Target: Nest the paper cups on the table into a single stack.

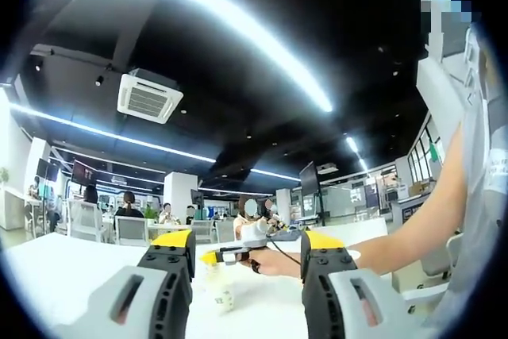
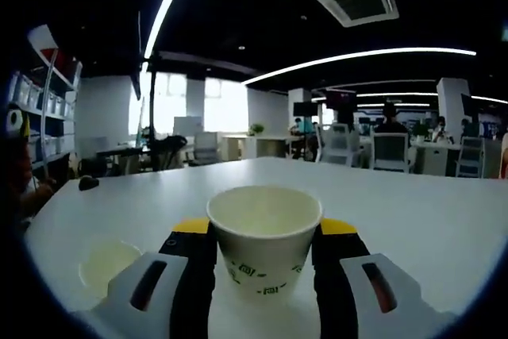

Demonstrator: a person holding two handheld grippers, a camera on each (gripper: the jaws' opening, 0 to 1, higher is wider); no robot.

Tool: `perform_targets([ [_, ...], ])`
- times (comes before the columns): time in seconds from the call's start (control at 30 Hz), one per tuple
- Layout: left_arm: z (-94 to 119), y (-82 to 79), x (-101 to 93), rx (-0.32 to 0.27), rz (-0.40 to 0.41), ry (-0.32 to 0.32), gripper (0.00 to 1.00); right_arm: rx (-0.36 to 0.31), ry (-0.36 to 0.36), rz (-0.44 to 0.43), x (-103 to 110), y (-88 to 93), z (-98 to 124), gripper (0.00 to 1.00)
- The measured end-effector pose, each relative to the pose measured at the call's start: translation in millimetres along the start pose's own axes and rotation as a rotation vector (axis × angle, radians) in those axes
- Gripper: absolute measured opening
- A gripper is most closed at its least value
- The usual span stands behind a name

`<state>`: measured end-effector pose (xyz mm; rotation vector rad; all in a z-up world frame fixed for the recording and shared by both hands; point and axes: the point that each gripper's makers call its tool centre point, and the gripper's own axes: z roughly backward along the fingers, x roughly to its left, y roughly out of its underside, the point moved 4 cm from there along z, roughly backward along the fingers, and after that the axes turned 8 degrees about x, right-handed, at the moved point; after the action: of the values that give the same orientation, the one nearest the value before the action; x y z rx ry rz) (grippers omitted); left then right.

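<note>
- Left gripper view looks across a white desk [image 1: 55, 263] in an open office with a dark ceiling, long strip lights and a square ceiling vent [image 1: 149, 98]; seated people [image 1: 127, 206] show far back.
- On that desk a small paper cup [image 1: 223, 298] stands upright just beyond the left tool [image 1: 248, 263], whose jaws are wide apart and hold nothing.
- Right of it, a person's hand [image 1: 274, 262] grips the right tool, which enters from the right.
- Right gripper view shows shelving [image 2: 44, 109] at left, bright windows, and chairs [image 2: 389, 151] further right.
- A low pale cup [image 2: 105, 263] rests on the desk at lower left.
- The right tool [image 2: 264, 245] is clamped on an upright white paper cup with green print [image 2: 264, 248], one jaw pressing each side.
</note>
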<state>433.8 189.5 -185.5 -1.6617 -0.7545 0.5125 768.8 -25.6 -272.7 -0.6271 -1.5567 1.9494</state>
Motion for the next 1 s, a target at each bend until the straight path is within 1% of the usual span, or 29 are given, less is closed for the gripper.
perform_targets([
  [0.2,-2.7,1.0,-3.1,0.002,0.01,0.012,0.57,-0.025,-0.004,0.006,7.6,-8.4,19.3,0.5],
  [0.27,-3.8,2.0,-5.1,0.002,0.002,0.02,0.57,-0.029,-0.008,0.013,9.2,-11.0,24.6,0.5],
  [0.43,-4.0,1.0,-7.7,-0.007,0.018,0.029,0.57,-0.051,-0.036,0.02,17.8,-20.3,42.3,0.5],
  [0.53,-5.0,1.4,-10.9,-0.001,0.007,0.036,0.57,-0.054,-0.045,0.047,24.0,-26.7,51.7,0.5],
  [0.6,-5.3,0.6,-11.5,0.0,0.007,0.036,0.57,-0.067,-0.052,0.049,27.4,-32.6,58.3,0.5],
  [0.63,-5.0,-0.6,-12.5,-0.007,0.007,0.037,0.57,-0.072,-0.057,0.052,30.3,-35.5,61.6,0.5],
  [0.87,-5.8,-2.0,-16.4,-0.004,0.001,0.043,0.57,-0.089,-0.096,0.106,55.7,-51.7,82.3,0.5],
  [0.93,-5.2,-2.2,-17.7,-0.008,0.0,0.044,0.56,-0.093,-0.111,0.111,64.0,-55.2,88.1,0.5],
  [1.0,-5.8,-0.4,-19.8,0.001,0.003,0.054,0.57,-0.091,-0.125,0.109,74.4,-57.0,94.1,0.5],
])
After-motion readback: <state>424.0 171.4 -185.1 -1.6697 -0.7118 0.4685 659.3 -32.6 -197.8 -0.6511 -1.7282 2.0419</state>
